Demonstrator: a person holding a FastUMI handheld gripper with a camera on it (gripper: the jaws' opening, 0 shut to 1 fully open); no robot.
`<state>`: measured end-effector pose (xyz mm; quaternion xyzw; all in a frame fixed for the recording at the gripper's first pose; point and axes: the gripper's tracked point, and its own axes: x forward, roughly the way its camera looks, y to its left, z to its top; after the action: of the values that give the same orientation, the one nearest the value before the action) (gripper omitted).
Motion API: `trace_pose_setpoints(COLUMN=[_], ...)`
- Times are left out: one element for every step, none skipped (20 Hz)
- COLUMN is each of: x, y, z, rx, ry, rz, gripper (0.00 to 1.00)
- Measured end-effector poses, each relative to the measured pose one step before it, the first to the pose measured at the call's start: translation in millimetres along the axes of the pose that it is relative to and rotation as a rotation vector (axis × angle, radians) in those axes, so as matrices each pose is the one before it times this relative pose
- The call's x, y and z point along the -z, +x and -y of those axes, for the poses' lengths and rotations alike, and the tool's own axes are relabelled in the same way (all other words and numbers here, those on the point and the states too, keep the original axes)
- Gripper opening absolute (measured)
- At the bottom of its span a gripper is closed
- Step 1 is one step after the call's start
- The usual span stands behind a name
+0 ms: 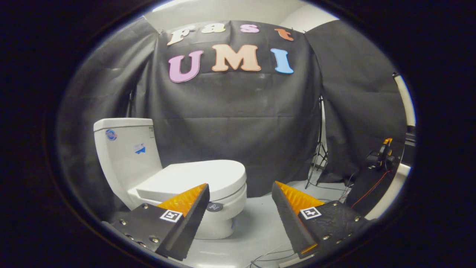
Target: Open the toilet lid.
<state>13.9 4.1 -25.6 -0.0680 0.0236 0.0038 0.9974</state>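
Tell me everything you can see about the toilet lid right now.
The lid is white, smooth and glossy, plastic by its look, with a rounded front. It lies shut and flat on the toilet, hinged end toward the tank. The open tool hangs short of it and touches nothing; its left finger overlaps the lid's near edge in view. A small dark round sticker sits just below the lid's front.

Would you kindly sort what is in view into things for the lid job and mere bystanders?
For the job:
toilet lid, down
claw, open, short of the lid

Just lying about:
tripod stand
floor cables
orange-and-black device
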Motion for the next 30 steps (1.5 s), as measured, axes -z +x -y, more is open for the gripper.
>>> trace_pose_setpoints(x=[1.8,-0.1,0.88,0.66,1.47,0.09,1.51,1.93,3.96,3.67,2.45,4.33,3.76,3.0,4.58,3.72,3.17,1.46,3.02,3.96,4.51,3.59,3.17,5.47,8.26,6.26,3.63,3.36,10.63,8.18], y=[-0.02,0.01,0.72,0.83,-0.26,0.45,1.1,1.31,3.18,2.37,3.19,3.49,3.67,4.3,4.65,4.08,4.25,5.42,5.53,5.79,5.37,5.78,5.33,8.07,8.15,7.67,7.07,8.13,4.81,6.64], z=[-1.79,-1.4,-0.08,-1.05,-0.58,0.43,0.67,1.3,1.3,1.23,1.21,-0.79,-0.73,-0.22,-1.02,-1.14,-1.42,-1.27,-2.54,-2.83,-4.37,-5.65,-4.78,-5.03,-4.2,0.03,-0.03,0.6,4.32,2.86], rx=[-0.00424,-0.00178,-0.00062,-0.00202,-0.00173,-0.00052,0.00093,0.00299,0.00107,0.00378,0.00257,-0.00308,0.00037,0.00095,-0.00083,-0.0029,-0.00212,-0.0011,-0.00011,-0.00609,-0.01436,-0.0178,-0.01225,-0.01512,-0.0117,0.00228,-0.00061,0.00186,0.00302,-0.00189], ry=[-0.00376,-0.00309,-0.00472,-0.0027,0.00183,0.00452,0.00613,0.00486,0.00351,0.00186,0.00659,0.01007,0.00504,0.00133,0.00479,0.00956,0.012,0.00906,0.00808,0.01062,0.01215,0.01813,0.02003,0.0252,0.02809,0.03411,0.04079,0.04737,0.05971,0.07062], rz=[-0.0028,-0.00334,-0.00073,-0.00299,-0.0018,-0.00072,-0.00275,-0.00597,-0.01236,-0.00992,-0.0107,-0.01269,-0.00613,-0.00433,-0.01298,-0.01138,-0.00691,-0.0055,-0.00987,-0.01357,-0.01621,-0.01585,-0.01982,-0.03402,-0.04638,-0.03693,-0.02799,-0.03066,-0.03896,-0.04355], gripper=[0.99,0.99,0.99,0.99,0.99,0.99,0.99,0.99,0.99,0.99,0.99,0.99,0.99,0.99,0.99,0.99,0.99,0.99,0.99,0.99,0.99,0.99,0.99,0.99,0.99,0.99,0.99,1.0,0.99,1.0])
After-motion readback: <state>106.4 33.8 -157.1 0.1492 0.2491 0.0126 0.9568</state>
